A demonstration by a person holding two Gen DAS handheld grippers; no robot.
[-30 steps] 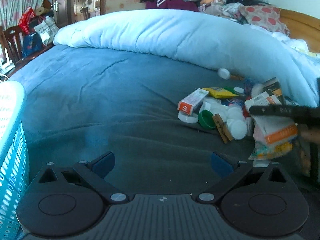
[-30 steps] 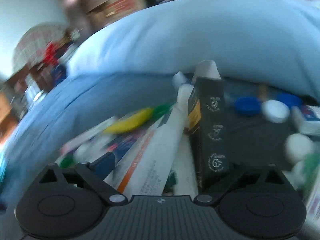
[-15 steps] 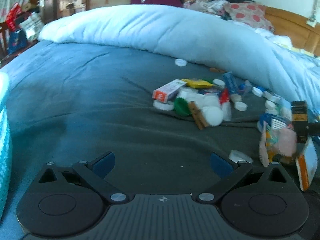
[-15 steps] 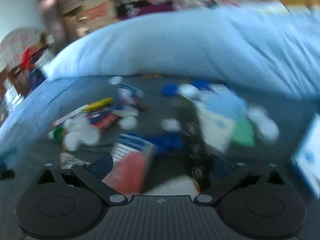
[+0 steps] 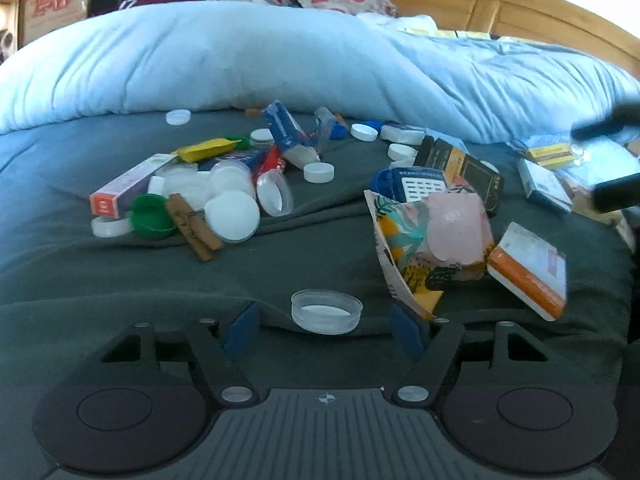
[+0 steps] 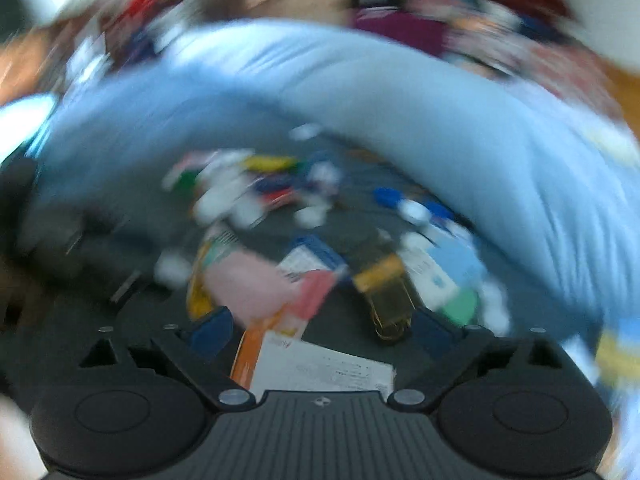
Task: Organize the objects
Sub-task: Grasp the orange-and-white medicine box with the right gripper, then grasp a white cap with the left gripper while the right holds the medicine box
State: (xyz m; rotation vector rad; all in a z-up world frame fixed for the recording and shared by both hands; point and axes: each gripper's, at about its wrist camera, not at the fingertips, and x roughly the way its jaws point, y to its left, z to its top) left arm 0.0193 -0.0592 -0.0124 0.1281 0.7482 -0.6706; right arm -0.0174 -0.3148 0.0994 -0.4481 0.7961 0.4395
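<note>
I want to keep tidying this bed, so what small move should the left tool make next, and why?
Probably ease the left tool forward and down around the clear plastic lid. The lid lies alone on the grey blanket, just ahead of the closing jaws and centred between them, though not yet touched.

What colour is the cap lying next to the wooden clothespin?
Green, just left of the clothespin. Clearest in the left wrist view.

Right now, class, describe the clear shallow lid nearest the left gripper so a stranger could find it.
Start at the dark grey blanket below the pale blue duvet. Nearest the camera, alone between the closing left gripper's fingers, lies the clear round lid, rim up. The other lids are opaque and clustered.
</note>
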